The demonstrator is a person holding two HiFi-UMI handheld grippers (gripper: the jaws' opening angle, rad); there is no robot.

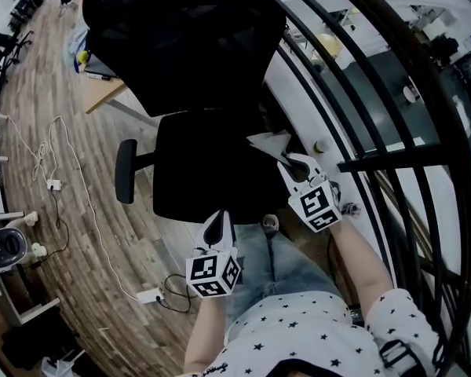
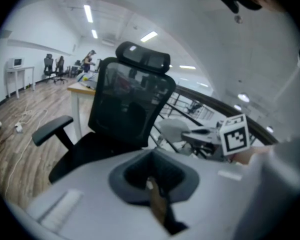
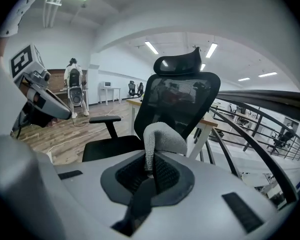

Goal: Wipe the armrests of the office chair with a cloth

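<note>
The black office chair (image 1: 204,171) stands in front of me, its left armrest (image 1: 125,171) sticking out over the wooden floor. My right gripper (image 1: 290,163) is shut on a grey cloth (image 1: 271,142) at the seat's right edge; the right armrest is hidden there. In the right gripper view the cloth (image 3: 165,139) droops from the shut jaws, with the chair (image 3: 180,99) and its armrest (image 3: 105,119) beyond. My left gripper (image 1: 218,220) hangs shut and holds nothing, in front of the seat. The left gripper view shows the armrest (image 2: 52,129) and the cloth (image 2: 175,129).
A black curved railing (image 1: 392,132) runs close along the chair's right side. A wooden desk (image 1: 102,93) stands behind the backrest. Cables and a power strip (image 1: 149,294) lie on the floor at the left. My jeans-clad legs (image 1: 275,258) are below the seat.
</note>
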